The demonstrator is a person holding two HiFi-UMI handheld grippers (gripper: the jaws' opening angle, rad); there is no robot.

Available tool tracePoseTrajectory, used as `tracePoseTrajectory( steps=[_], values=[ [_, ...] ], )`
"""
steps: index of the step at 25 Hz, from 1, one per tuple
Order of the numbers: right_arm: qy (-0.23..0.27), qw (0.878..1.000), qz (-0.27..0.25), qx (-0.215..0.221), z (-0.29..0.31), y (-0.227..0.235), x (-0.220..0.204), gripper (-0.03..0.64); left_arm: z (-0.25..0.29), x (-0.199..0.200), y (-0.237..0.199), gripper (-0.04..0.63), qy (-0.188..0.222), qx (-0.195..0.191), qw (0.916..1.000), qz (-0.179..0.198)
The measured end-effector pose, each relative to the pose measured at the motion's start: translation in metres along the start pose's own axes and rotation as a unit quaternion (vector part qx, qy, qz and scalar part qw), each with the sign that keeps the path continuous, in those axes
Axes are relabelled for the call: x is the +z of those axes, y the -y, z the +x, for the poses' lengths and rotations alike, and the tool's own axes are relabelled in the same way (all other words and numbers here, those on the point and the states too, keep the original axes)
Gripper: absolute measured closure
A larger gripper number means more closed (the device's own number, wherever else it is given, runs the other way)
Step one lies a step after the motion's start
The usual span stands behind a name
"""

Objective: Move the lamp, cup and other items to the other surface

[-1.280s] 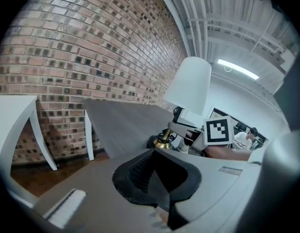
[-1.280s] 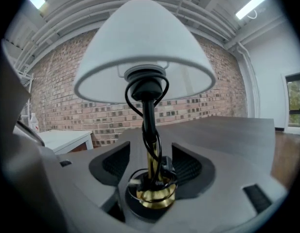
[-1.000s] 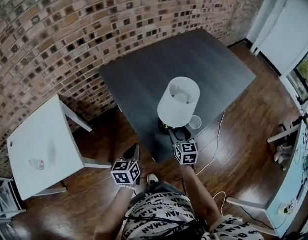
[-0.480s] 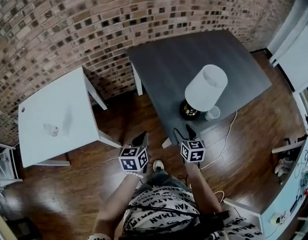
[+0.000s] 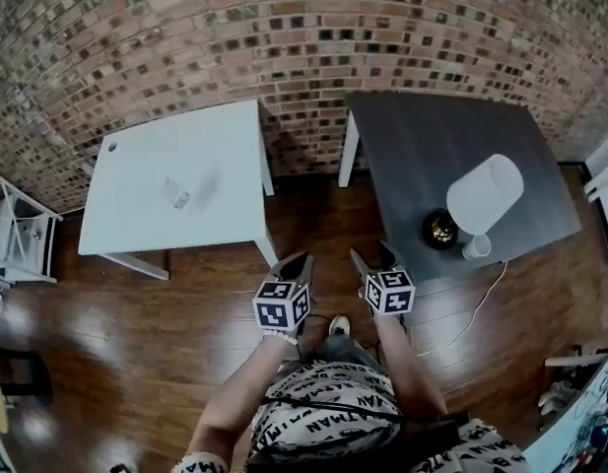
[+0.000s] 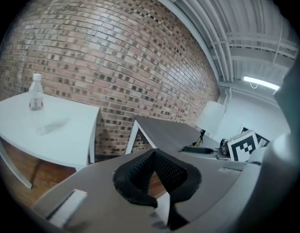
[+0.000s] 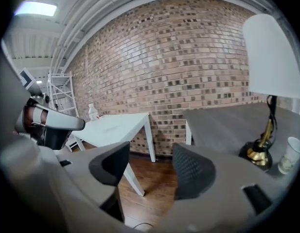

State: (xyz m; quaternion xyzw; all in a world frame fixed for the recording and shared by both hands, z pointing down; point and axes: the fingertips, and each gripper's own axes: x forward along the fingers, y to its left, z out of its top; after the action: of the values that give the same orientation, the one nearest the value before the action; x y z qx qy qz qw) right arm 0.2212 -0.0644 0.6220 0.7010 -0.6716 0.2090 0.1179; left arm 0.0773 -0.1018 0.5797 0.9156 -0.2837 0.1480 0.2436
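Two grippers, both empty, were held side by side above the wood floor, pointing at the gap between the tables. Left gripper [image 5: 292,267]: fingertips pressed together, nothing between them. Right gripper [image 5: 371,256]: jaws spread wide, only floor showing through the gap.

Task things: lamp [image 5: 484,195] and cup [image 5: 476,247] stood on the dark table [image 5: 422,146], ahead and to the right of the right gripper. The cup was just beside the lamp base, on its near side. The white table [image 5: 146,180] lay ahead and to the left of the left gripper. One clear bottle [image 6: 36,93] stood upright on it.

Step, as judged: nothing was being carried and the lamp and cup were not yet moved, so this read as the approach to a pickup, with the white table as the likely destination. The next move called for swinging the open right gripper rightward to the lamp and closing on its stem or base under the shade. The cord [image 5: 481,304] trailed off the table edge to the floor and would have to follow without snagging.

Hard to make out:
- the lamp stem was covered by the shade from above
- the shade was cut off at the frame edge in the right gripper view
- the cord's far end was not visible
- the cup's contents were unreadable
- no further items showed on the dark table
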Motion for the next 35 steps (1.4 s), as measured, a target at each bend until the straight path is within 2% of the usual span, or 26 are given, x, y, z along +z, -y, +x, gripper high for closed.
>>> tracePoseTrajectory(
  steps=[9,15,20,26,35],
  values=[
    [-0.001,0.994,-0.047,0.1,0.036,-0.118,0.021,0.329,-0.094,-0.002,-0.076,0.594,0.048,0.076,0.9954,-0.033],
    [-0.003,0.983,-0.084,0.166,0.05,-0.2,0.025,0.329,-0.155,-0.024,-0.12,0.595,0.066,0.128,0.9872,-0.068],
    [0.002,0.968,-0.124,0.22,0.079,-0.263,0.049,0.33,-0.187,-0.035,-0.15,0.595,0.086,0.168,0.9774,-0.094],
    [0.026,0.953,-0.147,0.262,0.131,-0.327,0.099,0.33,-0.211,-0.009,-0.201,0.595,0.107,0.217,0.9657,-0.094],
    [0.037,0.932,-0.187,0.308,0.212,-0.393,0.153,0.363,-0.211,0.048,-0.266,0.595,0.128,0.259,0.953,-0.09]
  ],
)
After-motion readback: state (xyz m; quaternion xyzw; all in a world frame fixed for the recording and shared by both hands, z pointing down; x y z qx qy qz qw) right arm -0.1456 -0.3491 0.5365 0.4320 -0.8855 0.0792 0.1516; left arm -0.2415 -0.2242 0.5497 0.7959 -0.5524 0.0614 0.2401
